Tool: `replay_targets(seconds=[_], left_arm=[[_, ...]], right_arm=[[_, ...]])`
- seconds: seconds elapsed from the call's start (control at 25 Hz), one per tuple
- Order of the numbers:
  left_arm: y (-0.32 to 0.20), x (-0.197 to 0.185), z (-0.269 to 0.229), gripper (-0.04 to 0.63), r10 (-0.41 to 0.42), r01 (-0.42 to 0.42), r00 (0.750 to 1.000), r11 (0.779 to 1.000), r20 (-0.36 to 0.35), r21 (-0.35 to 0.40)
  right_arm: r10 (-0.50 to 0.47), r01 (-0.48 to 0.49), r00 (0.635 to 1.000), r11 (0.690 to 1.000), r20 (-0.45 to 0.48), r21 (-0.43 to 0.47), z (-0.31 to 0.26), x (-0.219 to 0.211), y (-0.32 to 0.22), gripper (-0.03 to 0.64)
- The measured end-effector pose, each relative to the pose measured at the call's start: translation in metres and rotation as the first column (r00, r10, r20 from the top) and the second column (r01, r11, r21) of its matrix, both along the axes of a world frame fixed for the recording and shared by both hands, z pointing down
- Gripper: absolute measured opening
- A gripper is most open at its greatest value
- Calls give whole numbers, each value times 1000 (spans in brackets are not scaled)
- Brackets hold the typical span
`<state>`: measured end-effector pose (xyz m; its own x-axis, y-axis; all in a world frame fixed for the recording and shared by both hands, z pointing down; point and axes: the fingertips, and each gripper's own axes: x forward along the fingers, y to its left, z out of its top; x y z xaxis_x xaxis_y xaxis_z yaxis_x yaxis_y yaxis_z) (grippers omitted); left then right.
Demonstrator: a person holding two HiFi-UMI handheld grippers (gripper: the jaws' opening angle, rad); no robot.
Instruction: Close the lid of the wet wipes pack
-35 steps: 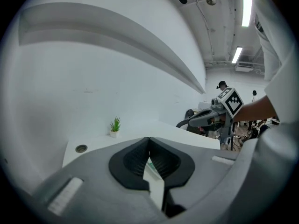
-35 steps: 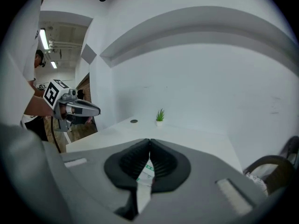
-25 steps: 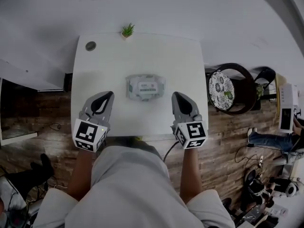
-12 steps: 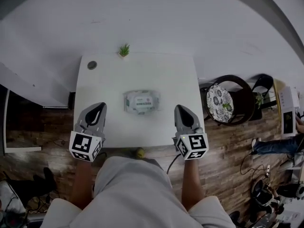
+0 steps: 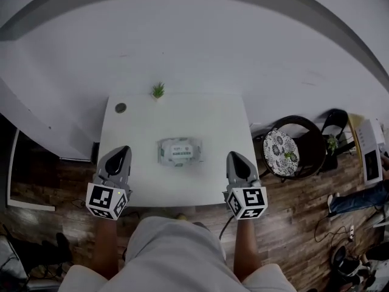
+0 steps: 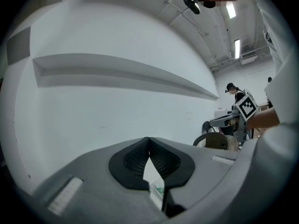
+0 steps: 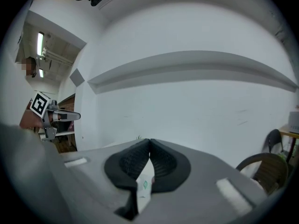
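The wet wipes pack (image 5: 179, 151), pale with a white lid and green print, lies in the middle of the white table (image 5: 206, 120); its lid looks flat. My left gripper (image 5: 121, 149) hangs at the table's near left edge, shut and holding nothing. My right gripper (image 5: 236, 156) hangs at the near right edge, also shut and holding nothing. Neither touches the pack. In the left gripper view the jaw tips (image 6: 149, 139) meet, and a sliver of the pack (image 6: 158, 189) shows below them. The right gripper view shows the same: tips (image 7: 149, 141) together, pack (image 7: 145, 183) below.
A small green plant (image 5: 158, 90) stands at the table's far edge, with a round dark disc (image 5: 121, 108) at the far left corner. A dark chair (image 5: 307, 140) with a patterned cushion (image 5: 281, 152) stands right of the table. A white wall lies beyond; wood floor surrounds.
Both grippers have drawn back from beside the pack to the table's near edge and risen. The table looks smaller and farther away. The pack has not moved.
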<state>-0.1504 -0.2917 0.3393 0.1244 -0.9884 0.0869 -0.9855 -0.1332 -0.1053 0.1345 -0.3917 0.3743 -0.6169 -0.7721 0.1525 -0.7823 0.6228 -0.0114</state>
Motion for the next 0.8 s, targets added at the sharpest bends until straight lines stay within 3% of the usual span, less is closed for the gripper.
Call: replay_targets(seconds=[0.8], left_arm=[[8,-7,-26,0,-78,82,996,993,-49,82]], right_arm=[[20,-21,1000,999,19,40,-21,34,-3,3]])
